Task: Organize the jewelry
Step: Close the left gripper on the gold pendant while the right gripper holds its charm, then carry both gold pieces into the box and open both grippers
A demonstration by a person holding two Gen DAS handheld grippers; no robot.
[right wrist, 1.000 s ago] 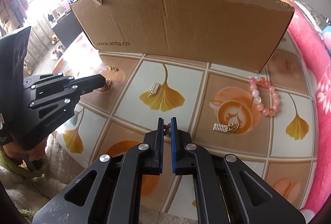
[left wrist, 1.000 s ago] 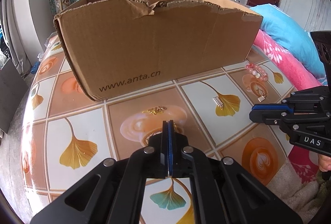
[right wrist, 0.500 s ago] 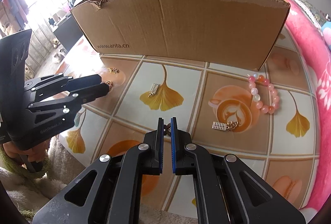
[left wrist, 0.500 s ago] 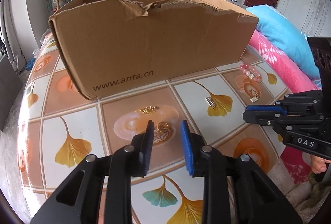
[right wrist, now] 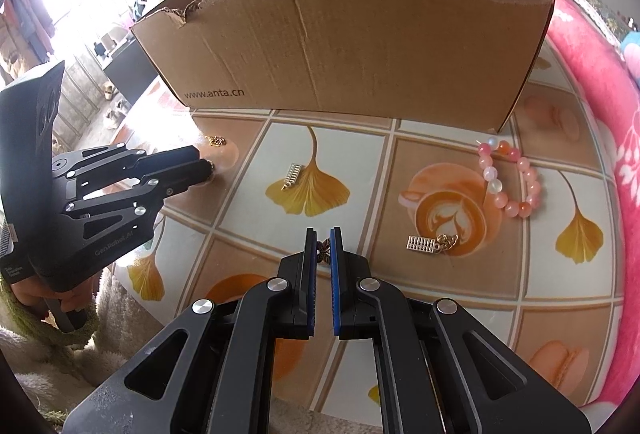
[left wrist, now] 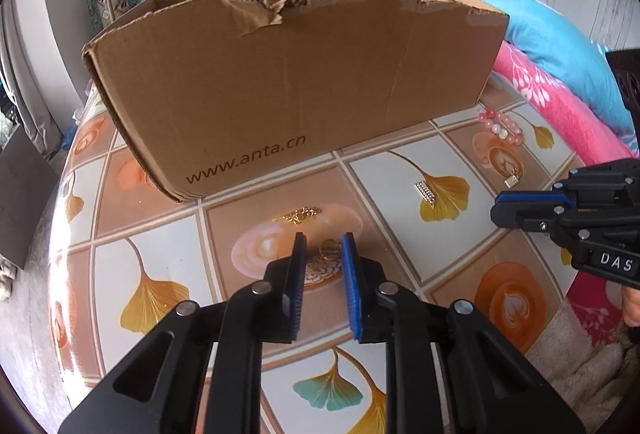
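Observation:
My left gripper (left wrist: 324,240) is open, its fingertips on either side of a gold ring (left wrist: 329,248) lying on the table. A gold chain piece (left wrist: 298,214) lies just beyond it. My right gripper (right wrist: 322,236) is shut on a small brown butterfly charm (right wrist: 323,249), held above the table. A silver comb-shaped charm (right wrist: 292,175), a gold abacus charm (right wrist: 430,245) and a pink bead bracelet (right wrist: 508,179) lie on the table. The open cardboard box (right wrist: 352,45) stands behind them all.
The round table (left wrist: 160,274) has a tiled leaf-pattern cloth. Pink and blue blankets (left wrist: 560,85) lie to the right of the table. A fuzzy cloth (right wrist: 48,362) hangs by the near edge.
My left gripper was shut one second ago; it has opened and dropped around the gold ring, then narrowed a little. My right gripper stays shut on the charm, hardly moved.

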